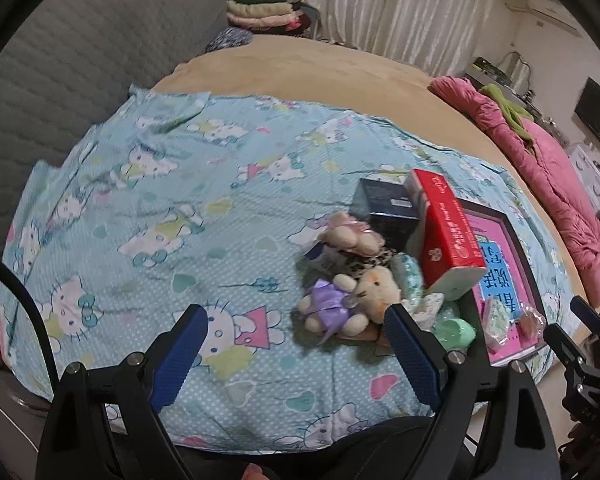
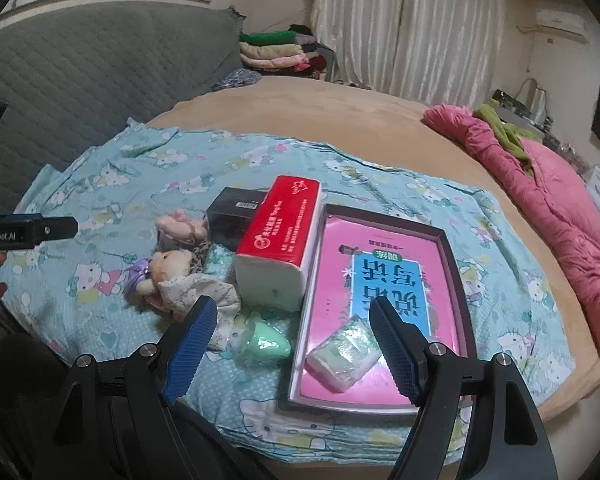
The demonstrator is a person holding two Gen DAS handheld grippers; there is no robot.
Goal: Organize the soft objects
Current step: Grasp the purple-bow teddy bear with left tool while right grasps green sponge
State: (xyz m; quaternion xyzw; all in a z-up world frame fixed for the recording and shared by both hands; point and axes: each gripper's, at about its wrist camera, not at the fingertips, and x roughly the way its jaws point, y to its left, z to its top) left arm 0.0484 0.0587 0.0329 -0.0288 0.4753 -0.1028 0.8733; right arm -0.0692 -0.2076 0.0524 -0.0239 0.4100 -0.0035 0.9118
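A small plush bear in a purple dress (image 1: 340, 304) (image 2: 156, 272) lies on the blue cartoon-cat sheet (image 1: 140, 208) (image 2: 100, 184). A second pale plush with a pink bow (image 1: 352, 232) (image 2: 182, 224) lies behind it. A red and white tissue pack (image 1: 446, 228) (image 2: 280, 240) leans next to them. A small wrapped tissue packet (image 2: 344, 356) lies in the pink-lined tray (image 2: 456, 280) (image 1: 528, 264). My left gripper (image 1: 296, 312) is open and empty, just left of the purple bear. My right gripper (image 2: 292, 304) is open and empty above the tray's near left edge.
A dark box (image 2: 236, 212) (image 1: 384, 204) sits behind the tissue pack. A mint green soft item (image 2: 266, 342) and a dotted white cloth (image 2: 208, 292) lie by the tray. A pink quilt (image 2: 548, 200) lies right. A grey headboard (image 2: 80, 68) and folded clothes (image 2: 276, 50) are behind.
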